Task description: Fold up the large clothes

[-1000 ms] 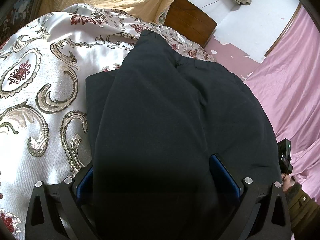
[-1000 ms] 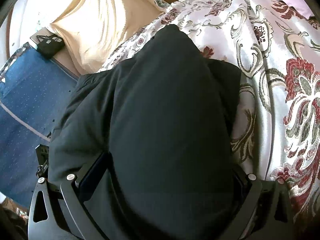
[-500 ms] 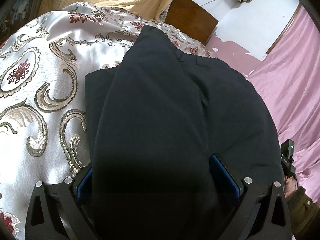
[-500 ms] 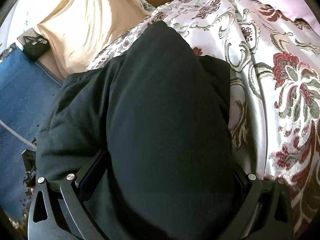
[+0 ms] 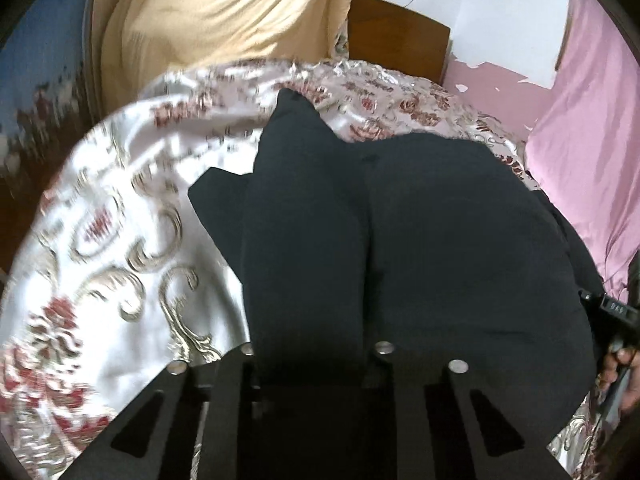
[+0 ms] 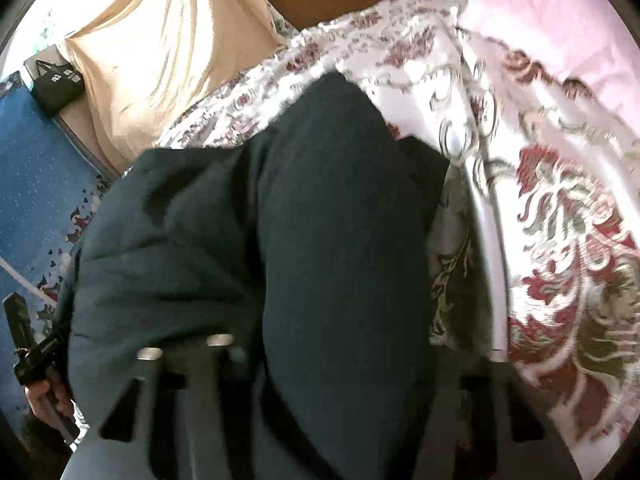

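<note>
Jaws on the left gripper drawn in narrow, pinching a thick fold of the dark trousers. On the right gripper, smeared by blur and half buried in cloth, so grip impossible to call. Trousers heaped in two soft, matte lobes mid-bed on the satin bedspread, glossy, with raised scrollwork and red flowers. Risks from here: slick satin bunching under the drag and skewing the lower layer; bulky cloth slumping out of a shallow pinch; uneven pull leaving a crooked fold.
</note>
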Demonstrator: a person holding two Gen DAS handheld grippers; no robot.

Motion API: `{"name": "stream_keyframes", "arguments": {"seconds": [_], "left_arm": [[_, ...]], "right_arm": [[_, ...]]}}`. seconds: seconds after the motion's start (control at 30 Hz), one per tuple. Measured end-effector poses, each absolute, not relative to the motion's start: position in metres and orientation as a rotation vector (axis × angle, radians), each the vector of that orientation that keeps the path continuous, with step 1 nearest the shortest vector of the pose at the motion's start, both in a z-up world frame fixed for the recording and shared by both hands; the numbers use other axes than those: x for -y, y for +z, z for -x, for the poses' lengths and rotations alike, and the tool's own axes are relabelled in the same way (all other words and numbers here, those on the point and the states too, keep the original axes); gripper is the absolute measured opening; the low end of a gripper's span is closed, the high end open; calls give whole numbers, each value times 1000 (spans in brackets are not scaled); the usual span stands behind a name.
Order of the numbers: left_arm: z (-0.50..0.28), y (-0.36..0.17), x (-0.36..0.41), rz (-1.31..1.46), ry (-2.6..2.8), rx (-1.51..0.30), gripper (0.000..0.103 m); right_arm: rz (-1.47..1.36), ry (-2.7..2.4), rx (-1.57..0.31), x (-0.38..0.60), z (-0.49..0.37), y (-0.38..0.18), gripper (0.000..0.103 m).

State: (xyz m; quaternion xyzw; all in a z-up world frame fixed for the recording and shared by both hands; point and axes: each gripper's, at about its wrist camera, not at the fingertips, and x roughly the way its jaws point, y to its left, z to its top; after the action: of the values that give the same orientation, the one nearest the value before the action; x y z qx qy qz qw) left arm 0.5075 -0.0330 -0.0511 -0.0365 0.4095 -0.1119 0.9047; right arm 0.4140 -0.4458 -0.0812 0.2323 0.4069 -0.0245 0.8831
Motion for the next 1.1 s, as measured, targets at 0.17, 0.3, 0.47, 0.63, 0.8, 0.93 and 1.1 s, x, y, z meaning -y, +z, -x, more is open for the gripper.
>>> {"name": "stream_keyframes", "arguments": {"seconds": [0.17,0.3,0.47,0.63,0.8,0.93,1.1], "left_arm": [[-481,-9,31,57,-234,-802,15],[-453,20,25,11,-233,-762,15],[-416,38,5,16,-219,-734,15],[-390,35,-9,40,-210,-748,15],[-373,8,-19,64,-202,-797,15],[-367,-19,-26,72,-177,-824,16],[-366,-27,-30,102,-166,-849,20]], "right_arm": [[-437,-28,-800,435,-399,-38,22],[-404,10,-773,417,-377,-9,22],[-371,38,-743,397,-342,17,22],[-357,50,-740,380,-312,25,22],[-327,35,-767,366,-284,14,22],[-328,-9,-811,363,-273,-8,22],[-389,-62,-828,371,-269,-25,29]]}}
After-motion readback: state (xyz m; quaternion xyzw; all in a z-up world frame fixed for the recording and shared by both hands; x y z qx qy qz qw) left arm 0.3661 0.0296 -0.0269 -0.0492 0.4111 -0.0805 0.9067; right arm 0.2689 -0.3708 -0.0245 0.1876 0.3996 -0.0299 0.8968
